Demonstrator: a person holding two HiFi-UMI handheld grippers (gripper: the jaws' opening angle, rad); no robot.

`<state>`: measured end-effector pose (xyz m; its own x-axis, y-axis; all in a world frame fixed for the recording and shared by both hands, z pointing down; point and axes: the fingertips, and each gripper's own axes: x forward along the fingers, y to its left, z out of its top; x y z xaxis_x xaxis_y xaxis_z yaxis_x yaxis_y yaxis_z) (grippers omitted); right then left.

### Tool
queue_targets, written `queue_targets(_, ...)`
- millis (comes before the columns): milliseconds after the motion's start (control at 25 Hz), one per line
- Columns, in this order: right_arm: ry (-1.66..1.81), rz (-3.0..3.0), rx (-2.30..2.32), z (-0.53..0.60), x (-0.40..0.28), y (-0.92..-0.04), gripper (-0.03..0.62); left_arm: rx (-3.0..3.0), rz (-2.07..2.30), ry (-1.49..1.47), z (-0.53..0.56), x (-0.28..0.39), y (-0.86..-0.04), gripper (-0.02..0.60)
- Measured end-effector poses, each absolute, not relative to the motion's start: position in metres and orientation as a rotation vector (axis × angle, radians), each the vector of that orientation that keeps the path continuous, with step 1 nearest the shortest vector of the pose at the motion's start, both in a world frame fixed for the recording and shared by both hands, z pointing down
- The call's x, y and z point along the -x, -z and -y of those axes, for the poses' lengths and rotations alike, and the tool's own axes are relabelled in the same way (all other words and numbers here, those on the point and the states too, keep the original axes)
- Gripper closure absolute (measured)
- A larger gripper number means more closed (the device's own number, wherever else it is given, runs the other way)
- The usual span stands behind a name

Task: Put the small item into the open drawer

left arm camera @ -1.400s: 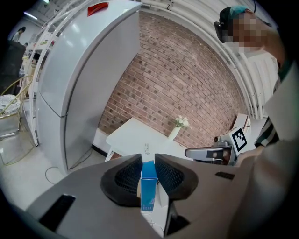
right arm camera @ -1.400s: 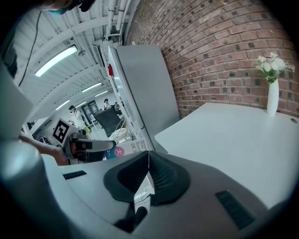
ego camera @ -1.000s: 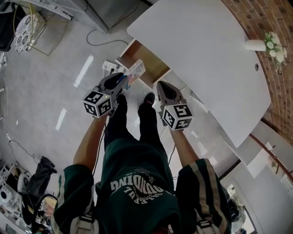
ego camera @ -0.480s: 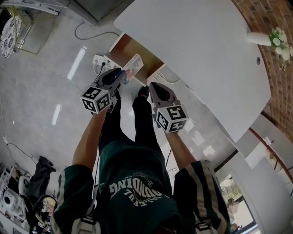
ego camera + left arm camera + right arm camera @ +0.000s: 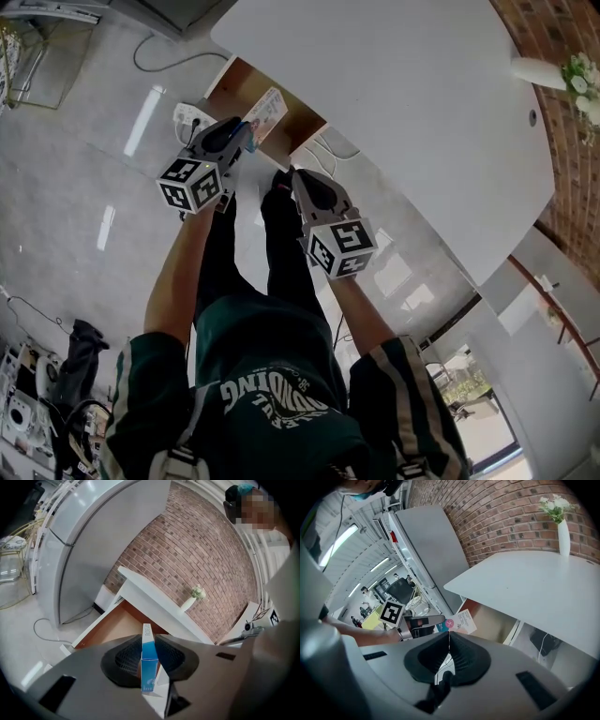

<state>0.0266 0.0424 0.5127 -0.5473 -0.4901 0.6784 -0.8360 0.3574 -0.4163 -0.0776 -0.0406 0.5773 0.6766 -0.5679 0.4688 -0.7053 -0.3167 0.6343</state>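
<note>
My left gripper (image 5: 242, 138) is shut on a small flat box, blue at one end and pale with print at the other (image 5: 264, 113) (image 5: 148, 660) (image 5: 458, 622). The box sticks out over the open drawer (image 5: 234, 89), whose brown wooden inside (image 5: 115, 627) shows under the white table's edge. In the right gripper view the drawer's inside (image 5: 492, 618) lies just behind the box. My right gripper (image 5: 295, 175) (image 5: 449, 637) is shut with nothing in it, to the right of the left one and in front of the drawer.
A white table top (image 5: 403, 103) spreads above the drawer, with a white vase of flowers (image 5: 562, 75) at its far edge by a brick wall (image 5: 197, 550). A power strip with a cable (image 5: 190, 117) lies on the floor. The person's legs and shoes (image 5: 277, 178) stand below the grippers.
Both grippers have moved forward towards the drawer; the box in the left gripper now reaches over the drawer's opening. The right gripper stays shut.
</note>
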Motion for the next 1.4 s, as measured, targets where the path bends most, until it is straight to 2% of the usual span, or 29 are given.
queue_targets(1400, -1.106, 2.033, -1.316, 0.002, -0.05, -0.616, 0.569, -1.889, 0.996, 0.0, 0.109, 0.023, -0.652, 0.483)
